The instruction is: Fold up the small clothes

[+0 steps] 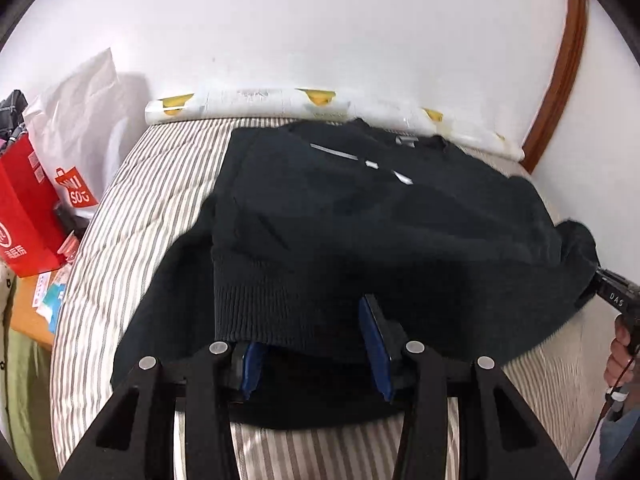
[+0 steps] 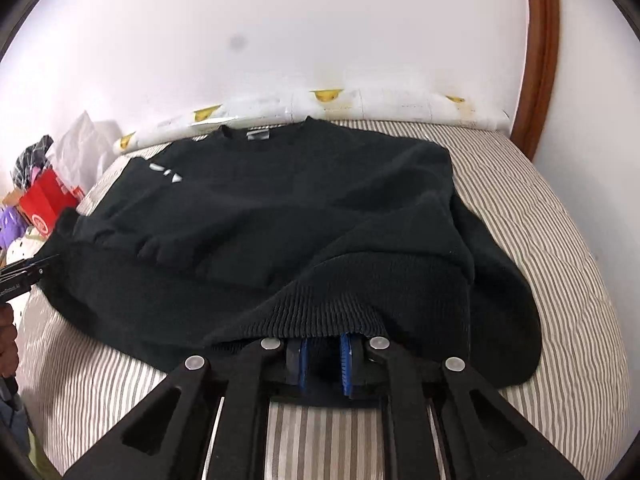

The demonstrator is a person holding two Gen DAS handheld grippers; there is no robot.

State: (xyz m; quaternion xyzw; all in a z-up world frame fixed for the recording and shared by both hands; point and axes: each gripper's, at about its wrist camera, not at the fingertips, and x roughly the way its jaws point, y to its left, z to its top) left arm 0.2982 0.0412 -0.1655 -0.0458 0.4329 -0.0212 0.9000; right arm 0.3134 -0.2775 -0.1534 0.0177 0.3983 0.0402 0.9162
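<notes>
The left hand-held gripper (image 1: 316, 344) stands partly open, the sweater (image 1: 360, 216) hem between its pads. The right hand-held gripper (image 2: 325, 364) pinches the hem just ahead, over the bed (image 2: 540, 208).

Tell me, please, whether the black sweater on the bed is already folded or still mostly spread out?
Mostly spread: the black sweater lies wide across the striped bed, collar at the far edge, with only its ribbed hem lifted at the near side.
</notes>
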